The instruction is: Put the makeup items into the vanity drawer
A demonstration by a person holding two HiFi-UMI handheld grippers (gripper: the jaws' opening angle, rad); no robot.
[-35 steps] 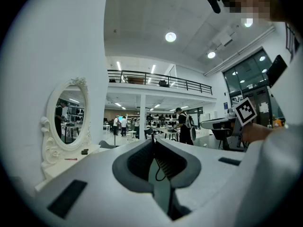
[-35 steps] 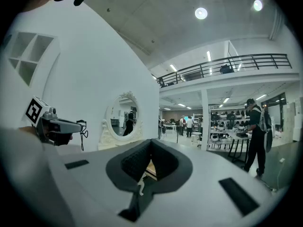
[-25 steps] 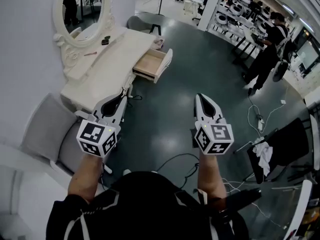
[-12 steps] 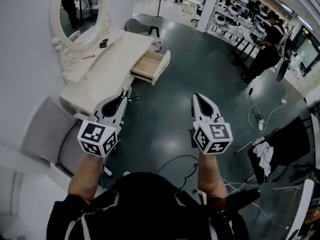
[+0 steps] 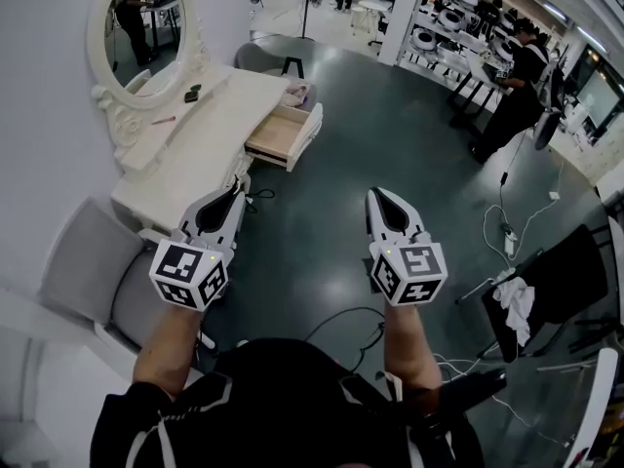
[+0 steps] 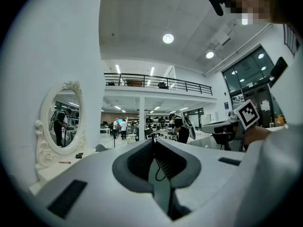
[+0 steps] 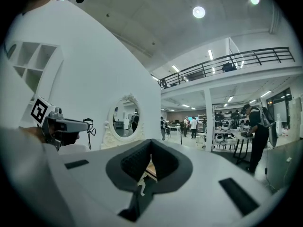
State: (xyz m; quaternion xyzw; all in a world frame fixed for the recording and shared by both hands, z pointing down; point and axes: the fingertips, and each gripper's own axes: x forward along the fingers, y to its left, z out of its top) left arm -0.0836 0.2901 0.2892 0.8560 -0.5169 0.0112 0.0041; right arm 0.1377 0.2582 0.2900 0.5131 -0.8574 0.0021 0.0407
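Observation:
The white vanity table (image 5: 195, 154) stands at the upper left under an oval mirror (image 5: 136, 18). Its wooden drawer (image 5: 283, 135) is pulled open. On the tabletop lie a small dark item (image 5: 192, 94) and a thin pink stick (image 5: 163, 120); something pink (image 5: 297, 94) sits at the table's far end. My left gripper (image 5: 234, 185) hovers in the air by the table's near corner, shut and empty. My right gripper (image 5: 375, 195) hovers over the dark floor, also shut and empty. The mirror (image 6: 59, 126) and the dark item (image 6: 79, 155) show far ahead of the left gripper (image 6: 153, 143).
A grey chair (image 5: 88, 261) stands at my left and a round stool (image 5: 263, 57) beyond the vanity. A person (image 5: 512, 96) works at shelves on the right. Cables (image 5: 507, 232) trail on the floor near a black chair with a white cloth (image 5: 546, 291).
The vanity and drawer have drifted a little left and up in the head view. Both grippers stay shut and have shifted slightly left.

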